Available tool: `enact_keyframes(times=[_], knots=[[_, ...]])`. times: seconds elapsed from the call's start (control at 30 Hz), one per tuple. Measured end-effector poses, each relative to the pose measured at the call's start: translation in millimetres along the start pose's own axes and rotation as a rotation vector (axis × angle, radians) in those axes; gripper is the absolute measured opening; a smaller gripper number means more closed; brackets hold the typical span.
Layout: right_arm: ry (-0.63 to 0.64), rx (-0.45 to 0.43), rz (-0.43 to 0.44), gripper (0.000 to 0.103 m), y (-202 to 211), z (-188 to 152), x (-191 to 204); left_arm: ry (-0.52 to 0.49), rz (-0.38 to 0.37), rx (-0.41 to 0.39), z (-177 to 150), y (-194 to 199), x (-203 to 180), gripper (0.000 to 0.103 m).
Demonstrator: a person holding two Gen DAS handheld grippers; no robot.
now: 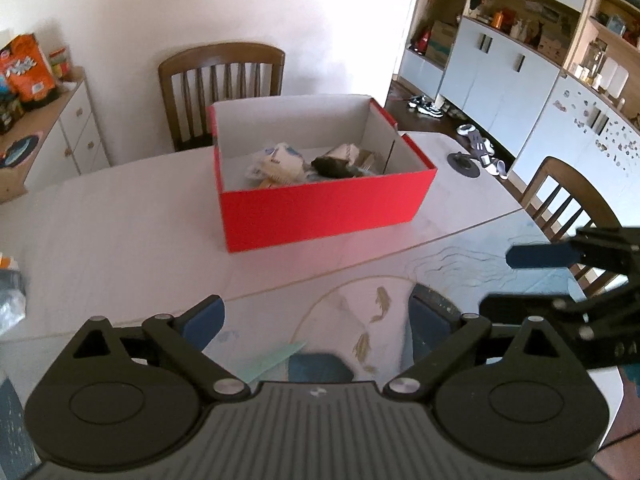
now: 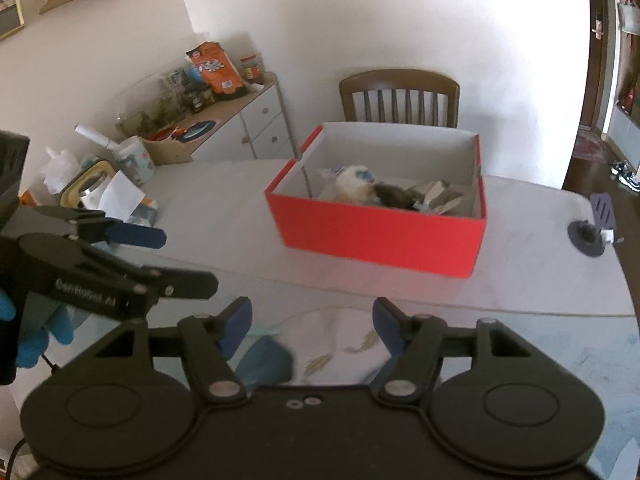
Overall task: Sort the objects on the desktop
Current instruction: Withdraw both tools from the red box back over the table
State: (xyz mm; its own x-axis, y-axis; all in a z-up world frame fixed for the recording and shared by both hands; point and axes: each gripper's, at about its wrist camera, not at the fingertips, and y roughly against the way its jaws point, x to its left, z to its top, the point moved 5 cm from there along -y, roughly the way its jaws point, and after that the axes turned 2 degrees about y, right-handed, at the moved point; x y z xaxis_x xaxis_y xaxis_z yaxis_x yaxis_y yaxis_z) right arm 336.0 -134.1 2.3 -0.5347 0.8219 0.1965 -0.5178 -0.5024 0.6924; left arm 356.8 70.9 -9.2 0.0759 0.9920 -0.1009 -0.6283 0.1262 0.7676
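Nearest the left wrist camera, the left gripper hangs over the counter with its jaws spread wide and nothing between them. Below them, on a fish-patterned mat, lie a pale green flat piece and a blue object, both blurred and partly hidden by the gripper body. The right gripper enters that view from the right edge, its blue-padded fingers parted and holding nothing.

From the right wrist camera, the right gripper likewise has its jaws well apart and empty above the same mat, with the blue object just beside its left finger. The left gripper shows at the left, held by a hand in a blue glove.

Farther back on the counter stands a red box, open at the top and white inside. It holds crumpled pale wrappers and a dark item lying together on its floor. The box sits well apart from both grippers. 2 wooden chairs stand at the counter's edges, and a black round fitting lies beyond the box.
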Motion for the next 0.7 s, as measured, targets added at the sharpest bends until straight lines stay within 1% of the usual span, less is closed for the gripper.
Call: enact_keyframes(times=[0.17,0.27,0.5,0.7], knots=[[0.026,0.006,0.027,0.068,4.4,-19.8,27.5,0.019,0.007,-0.001,-13.4,3.0,10.2,0.099],[0.041,0.006,0.027,0.068,5.9,-27.2,42.6,0.021,0.009,-0.002,-19.3,3.7,14.1,0.099],[0.048,0.018,-0.010,0.069,2.8,-43.6,69.1,0.013,0.002,0.003,-27.4,2.7,18.8,0.099],[0.030,0.021,-0.039,0.070,-4.5,-53.2,85.6,-0.003,-0.010,0.008,-35.5,-2.8,24.1,0.099]])
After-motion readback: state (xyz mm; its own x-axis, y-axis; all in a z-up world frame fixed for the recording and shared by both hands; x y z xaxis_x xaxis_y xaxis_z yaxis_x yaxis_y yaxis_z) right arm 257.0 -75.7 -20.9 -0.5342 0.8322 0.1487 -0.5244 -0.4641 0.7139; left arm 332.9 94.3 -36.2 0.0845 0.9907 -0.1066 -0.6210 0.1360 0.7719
